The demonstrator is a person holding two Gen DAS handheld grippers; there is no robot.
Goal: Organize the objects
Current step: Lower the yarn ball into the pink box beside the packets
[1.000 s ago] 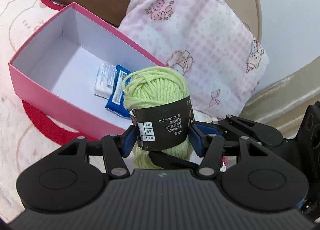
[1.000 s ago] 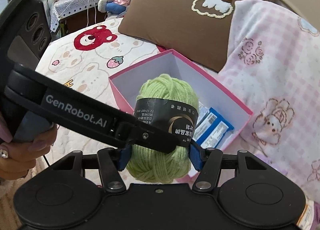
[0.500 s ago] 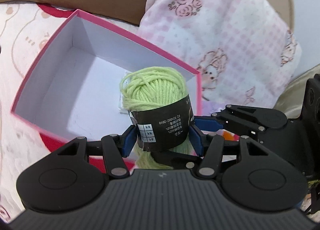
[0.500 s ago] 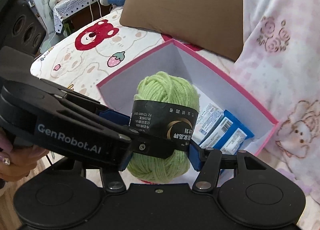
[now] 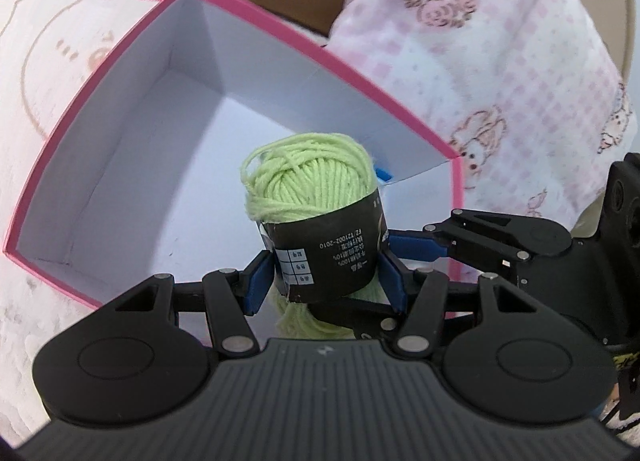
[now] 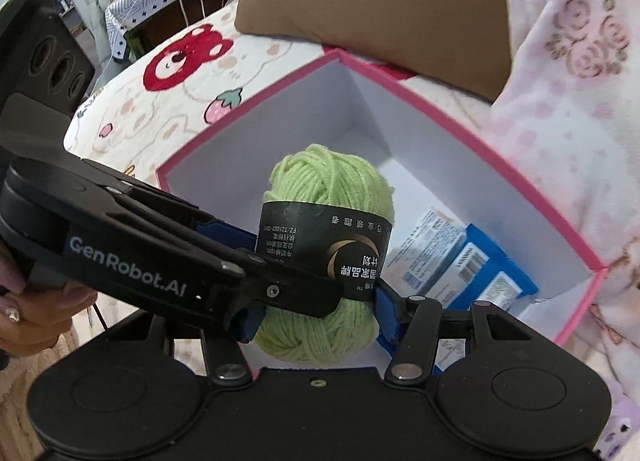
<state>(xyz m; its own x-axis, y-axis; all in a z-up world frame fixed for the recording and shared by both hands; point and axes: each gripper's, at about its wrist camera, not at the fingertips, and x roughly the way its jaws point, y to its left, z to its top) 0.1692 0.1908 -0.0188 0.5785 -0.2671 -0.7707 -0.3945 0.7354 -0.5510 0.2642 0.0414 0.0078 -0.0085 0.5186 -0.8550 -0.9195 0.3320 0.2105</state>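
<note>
Yarn ball: a light-green skein (image 5: pixel 308 181) with a black paper band, held upright over the open pink box (image 5: pixel 120 61) — both grippers grip it at the band.
Left gripper: the gripper (image 5: pixel 324 281) has its blue pads pressed on either side of the band, jaws about half open around the skein.
Right gripper: the gripper (image 6: pixel 320 317) is also clamped on the yarn; its jaws are closing slightly, the skein between them, the near pad partly hidden by the left gripper's finger crossing in front.
Box: pink outside, white inside, lying on the bed (image 6: pixel 132 101); most of its floor on the left is bare.
Box contents: blue-and-white packets (image 6: pixel 460 261) lie flat at the right end of the box floor, possibly two or three — the overlap makes the count hard to tell.
Bed: a cartoon-bear print sheet, a brown pillow (image 6: pixel 360 1) at the far side, a pink checked pillow (image 5: pixel 500 61) to the right of the box.
Person: a hand (image 6: pixel 32 313) holds the left gripper's handle at the left edge of the right wrist view.
</note>
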